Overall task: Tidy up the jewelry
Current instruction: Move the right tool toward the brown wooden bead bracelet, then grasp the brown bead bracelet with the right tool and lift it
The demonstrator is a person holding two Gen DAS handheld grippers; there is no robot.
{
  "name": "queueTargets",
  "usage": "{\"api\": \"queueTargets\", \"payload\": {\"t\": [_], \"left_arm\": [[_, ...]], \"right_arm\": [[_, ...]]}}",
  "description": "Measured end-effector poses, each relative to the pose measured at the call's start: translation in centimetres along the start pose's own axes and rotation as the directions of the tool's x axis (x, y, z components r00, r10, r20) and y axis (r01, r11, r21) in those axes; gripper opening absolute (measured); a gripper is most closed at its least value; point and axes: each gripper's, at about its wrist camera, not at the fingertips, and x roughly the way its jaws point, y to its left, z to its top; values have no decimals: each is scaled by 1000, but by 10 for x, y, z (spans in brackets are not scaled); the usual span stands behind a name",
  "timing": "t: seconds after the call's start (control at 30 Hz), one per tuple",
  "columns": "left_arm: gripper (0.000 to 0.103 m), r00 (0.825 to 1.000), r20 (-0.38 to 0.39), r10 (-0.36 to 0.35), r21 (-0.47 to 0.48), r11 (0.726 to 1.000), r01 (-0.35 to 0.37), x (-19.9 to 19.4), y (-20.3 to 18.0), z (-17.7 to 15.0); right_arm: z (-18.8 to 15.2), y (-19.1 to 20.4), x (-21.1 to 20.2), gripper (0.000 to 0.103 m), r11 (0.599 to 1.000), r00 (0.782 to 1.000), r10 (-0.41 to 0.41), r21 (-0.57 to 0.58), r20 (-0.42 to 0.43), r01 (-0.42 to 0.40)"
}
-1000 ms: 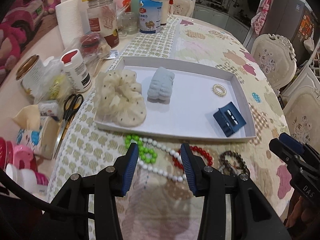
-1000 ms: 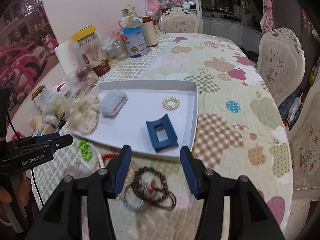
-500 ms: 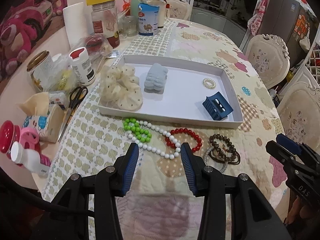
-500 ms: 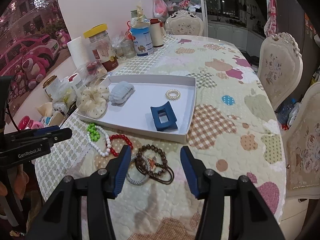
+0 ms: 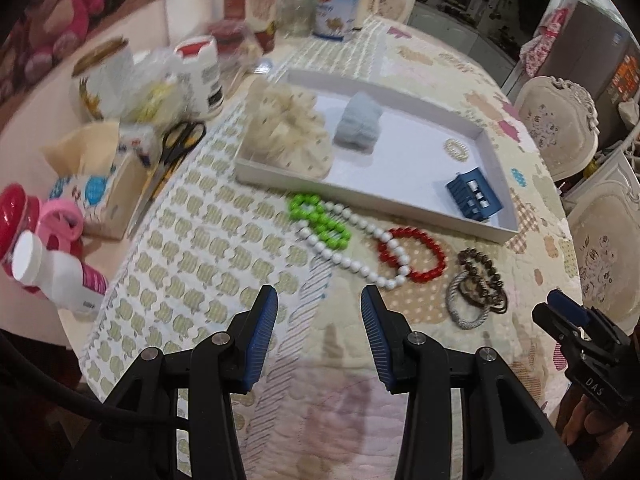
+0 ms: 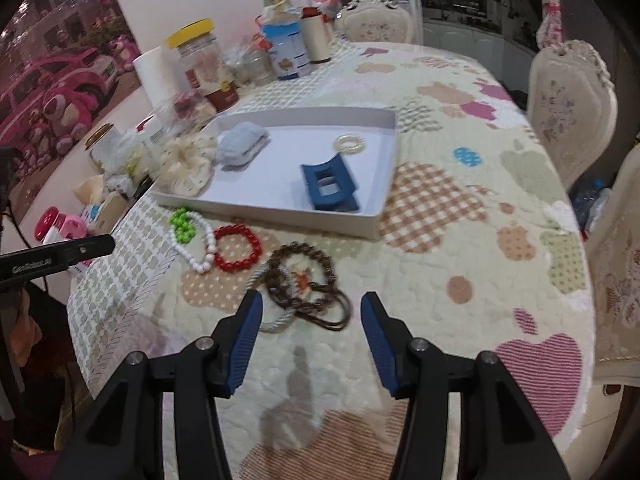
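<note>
A white tray (image 5: 404,100) (image 6: 382,148) holds a cream scrunchie (image 5: 286,132), a pale blue hair clip (image 5: 358,124), a small pearl ring (image 5: 457,148) and a dark blue claw clip (image 5: 474,196) (image 6: 328,186). In front of it on the quilt lie a green bead bracelet (image 5: 320,220), a white bead necklace (image 5: 352,256), a red bead bracelet (image 5: 420,254) (image 6: 236,254) and a brown bead bracelet with hair ties (image 5: 478,284) (image 6: 300,284). My left gripper (image 5: 319,334) is open and empty, short of the necklace. My right gripper (image 6: 311,342) is open and empty, just short of the brown beads.
Jars, a paper roll (image 6: 154,74), bottles, scissors (image 5: 172,156) and a tissue box (image 5: 104,184) crowd the table's left side. Ornate chairs (image 6: 568,100) stand to the right. The table edge runs just below both grippers.
Both grippers have pulled back and up from the tray, so the bracelets now lie well ahead of the fingers. Both stay open. No object has moved.
</note>
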Motion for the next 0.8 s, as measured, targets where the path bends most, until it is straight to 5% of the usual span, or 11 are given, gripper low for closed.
{"api": "queueTargets", "payload": {"t": [0.3, 0.8], "left_arm": [[43, 997, -53, -51, -73, 996, 47, 28, 22, 15], [43, 992, -95, -82, -139, 988, 69, 84, 30, 69]], "right_arm": [[6, 23, 41, 44, 997, 997, 51, -52, -57, -54], [14, 16, 61, 43, 999, 996, 36, -33, -82, -39]]}}
